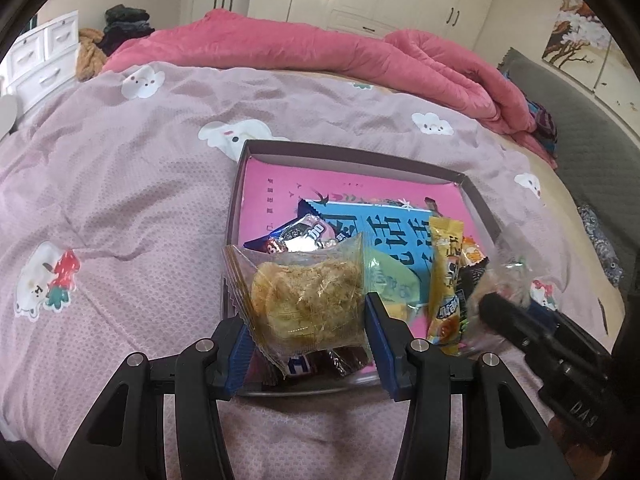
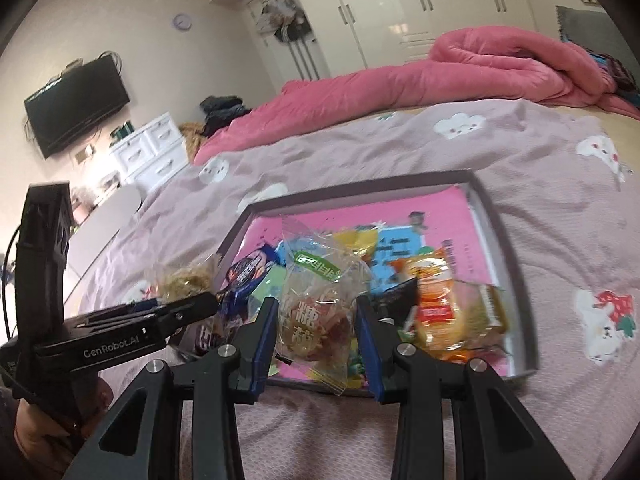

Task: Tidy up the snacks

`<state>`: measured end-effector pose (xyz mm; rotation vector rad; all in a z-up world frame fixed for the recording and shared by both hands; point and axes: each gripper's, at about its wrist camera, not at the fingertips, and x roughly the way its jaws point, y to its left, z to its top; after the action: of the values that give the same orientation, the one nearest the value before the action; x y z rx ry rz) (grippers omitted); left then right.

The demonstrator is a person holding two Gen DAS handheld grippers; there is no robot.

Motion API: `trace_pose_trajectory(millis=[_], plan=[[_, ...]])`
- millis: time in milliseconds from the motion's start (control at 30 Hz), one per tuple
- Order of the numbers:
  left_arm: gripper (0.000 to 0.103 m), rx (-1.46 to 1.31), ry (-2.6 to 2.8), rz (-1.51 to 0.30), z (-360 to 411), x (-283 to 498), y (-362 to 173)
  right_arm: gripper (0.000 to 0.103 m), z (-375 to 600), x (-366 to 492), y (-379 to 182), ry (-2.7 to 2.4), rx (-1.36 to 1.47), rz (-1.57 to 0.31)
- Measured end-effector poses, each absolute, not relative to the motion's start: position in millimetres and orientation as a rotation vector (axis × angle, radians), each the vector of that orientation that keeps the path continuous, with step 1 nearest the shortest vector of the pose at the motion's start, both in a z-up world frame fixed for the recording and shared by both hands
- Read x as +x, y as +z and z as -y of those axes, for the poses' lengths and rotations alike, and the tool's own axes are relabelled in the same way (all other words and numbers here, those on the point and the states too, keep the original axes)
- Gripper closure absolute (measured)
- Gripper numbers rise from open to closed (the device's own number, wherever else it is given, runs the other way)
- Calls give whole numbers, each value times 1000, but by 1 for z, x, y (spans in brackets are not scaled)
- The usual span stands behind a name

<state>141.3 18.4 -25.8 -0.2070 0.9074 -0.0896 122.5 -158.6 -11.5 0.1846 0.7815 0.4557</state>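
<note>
Pink-lilac bedspread (image 1: 120, 208) with cloud prints lies under everything, a rumpled pink quilt (image 1: 320, 56) far beyond both claws. Shallow box tray (image 1: 360, 160) with pink lining sits directly ahead of and below the claws, loose snack packets (image 1: 444, 276) piled at its near end just past the fingertips. Left gripper (image 1: 308, 320) is clamped on a clear packet of floss cake (image 1: 308, 296), held over the tray's near-left edge; right gripper (image 2: 316, 320), just beside it, is clamped on a clear candy packet (image 2: 316, 312) with red characters, over the tray's near edge.
</note>
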Motion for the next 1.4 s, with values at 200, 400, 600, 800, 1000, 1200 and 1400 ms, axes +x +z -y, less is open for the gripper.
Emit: trace_pose_trajectory(millis=[200,400,600,800,1000,1200,1400], plan=[[50,-196,-78,-925,-18,146,-31,64,144,130,-23,487,145,-812],[50,-197,-72,-926,-18,147,-33,64,131,135,-29,498,113,-828],[50,-201,-69,-925,-19,147,-33,63,130,137,-31,491,116,-835],[49,-196,-69,-925,-19,147,-33,62,136,138,-32,463,137,-843],[48,-190,-71,-926,-18,146,-32,54,145,136,-24,438,173,-825],[36,-192,-71,-900,-18,139,-22,45,155,123,-9,414,181,-786],[28,-193,-69,-879,-18,121,-10,33,163,102,3,357,129,-763]])
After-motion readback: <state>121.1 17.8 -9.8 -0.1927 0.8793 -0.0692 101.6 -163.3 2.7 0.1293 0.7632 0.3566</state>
